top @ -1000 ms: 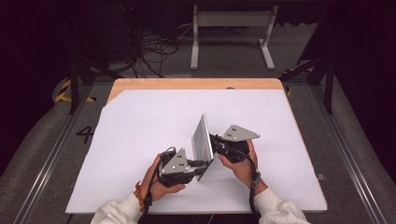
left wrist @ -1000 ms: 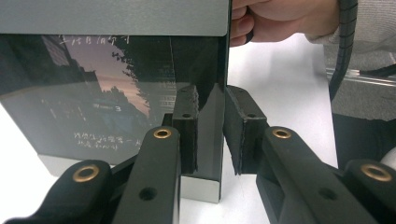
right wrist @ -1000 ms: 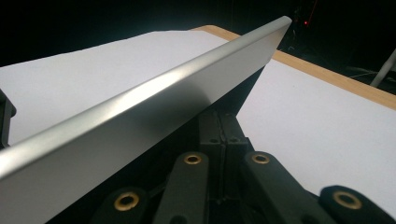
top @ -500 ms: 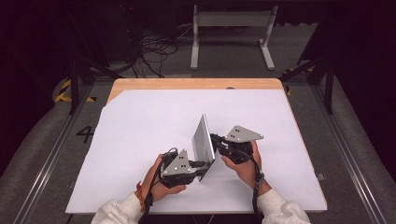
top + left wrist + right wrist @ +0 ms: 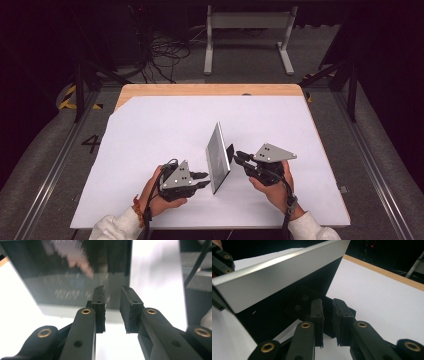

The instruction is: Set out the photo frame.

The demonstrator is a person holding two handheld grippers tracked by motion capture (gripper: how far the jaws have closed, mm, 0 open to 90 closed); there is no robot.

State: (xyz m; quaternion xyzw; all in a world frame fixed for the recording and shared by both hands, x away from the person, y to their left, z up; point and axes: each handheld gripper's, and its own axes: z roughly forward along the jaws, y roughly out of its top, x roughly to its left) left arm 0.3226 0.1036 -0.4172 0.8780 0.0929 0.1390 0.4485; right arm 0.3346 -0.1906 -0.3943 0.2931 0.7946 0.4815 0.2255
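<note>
White-covered table (image 5: pixel 150 130), mid-near: framed panel (image 5: pixel 218 156) stood on edge on its rear stand (image 5: pixel 299 302). Left gripper (image 5: pixel 204 180) slightly parted, empty; right gripper (image 5: pixel 239 157) just opening, stand released. Next, withdrawal without tipping is judged needed

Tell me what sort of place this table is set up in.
Likely a lab or recording studio. A white sheet covers a wooden table ringed by dark curtains, loose cables lie on the grey floor, and a number four is marked beside metal rails.

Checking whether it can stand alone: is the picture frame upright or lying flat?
Upright, leaning slightly: the picture frame stands on its lower edge on the white table, propped by its back stand.
</note>
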